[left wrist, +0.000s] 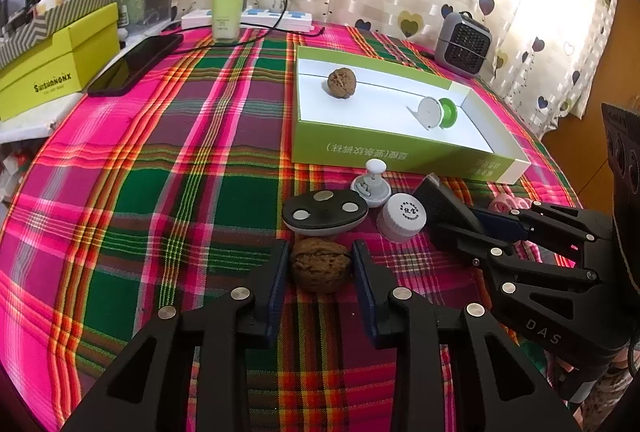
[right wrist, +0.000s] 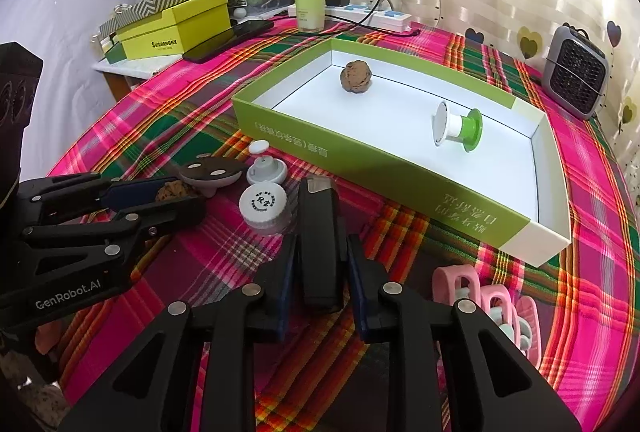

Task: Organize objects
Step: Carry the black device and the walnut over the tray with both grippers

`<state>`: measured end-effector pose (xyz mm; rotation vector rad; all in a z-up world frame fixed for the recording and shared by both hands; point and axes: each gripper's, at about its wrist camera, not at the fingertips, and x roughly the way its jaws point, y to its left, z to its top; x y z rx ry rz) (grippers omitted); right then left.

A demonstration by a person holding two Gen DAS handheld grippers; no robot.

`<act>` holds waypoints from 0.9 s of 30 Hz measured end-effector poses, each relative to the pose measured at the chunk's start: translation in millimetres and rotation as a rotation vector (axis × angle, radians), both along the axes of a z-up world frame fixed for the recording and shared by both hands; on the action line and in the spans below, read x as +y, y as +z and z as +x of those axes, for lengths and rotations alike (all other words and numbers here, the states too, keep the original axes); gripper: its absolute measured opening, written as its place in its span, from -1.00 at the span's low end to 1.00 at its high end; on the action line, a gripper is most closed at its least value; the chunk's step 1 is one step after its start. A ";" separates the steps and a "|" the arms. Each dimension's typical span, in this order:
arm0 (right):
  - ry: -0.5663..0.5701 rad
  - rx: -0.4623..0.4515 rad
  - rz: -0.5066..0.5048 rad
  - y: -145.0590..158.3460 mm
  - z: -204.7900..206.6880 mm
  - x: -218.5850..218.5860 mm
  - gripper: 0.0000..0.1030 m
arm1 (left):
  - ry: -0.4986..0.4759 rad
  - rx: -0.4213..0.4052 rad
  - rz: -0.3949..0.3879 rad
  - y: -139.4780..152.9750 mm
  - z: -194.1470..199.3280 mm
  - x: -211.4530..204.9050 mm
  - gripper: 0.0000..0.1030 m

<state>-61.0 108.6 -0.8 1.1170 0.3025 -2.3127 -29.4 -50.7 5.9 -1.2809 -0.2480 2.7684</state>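
While pinching a wrinkled brown walnut [left wrist: 320,266] between its jaws, left gripper [left wrist: 320,272] low over the plaid-clothed bench [left wrist: 160,191] near its front edge. In the right wrist view only: right gripper [right wrist: 322,272], jaws clamped on a slim black rectangular case [right wrist: 319,232]; pink plastic clips [right wrist: 480,296] fully visible beside it. Toward the far edge, open green-and-white cardboard box [right wrist: 280,123] holding a second walnut [right wrist: 357,77] and a green-and-white spool [right wrist: 456,125].

A brown walnut [left wrist: 320,264] and a black lighter [right wrist: 319,232] lie on the cloth. Another walnut [left wrist: 342,81] and a green-white spool [left wrist: 437,111] rest in the green tray [left wrist: 400,151].
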 end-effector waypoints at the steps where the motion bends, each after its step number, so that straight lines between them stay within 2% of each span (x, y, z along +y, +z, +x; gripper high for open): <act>1: -0.001 -0.001 -0.003 -0.1 0.6 0.1 -0.52 | 0.000 0.000 -0.001 -0.1 0.0 0.0 -0.43; 27: -0.036 -0.015 -0.063 6.3 8.7 9.5 -0.53 | -0.002 0.012 -0.001 4.0 7.1 0.2 -0.43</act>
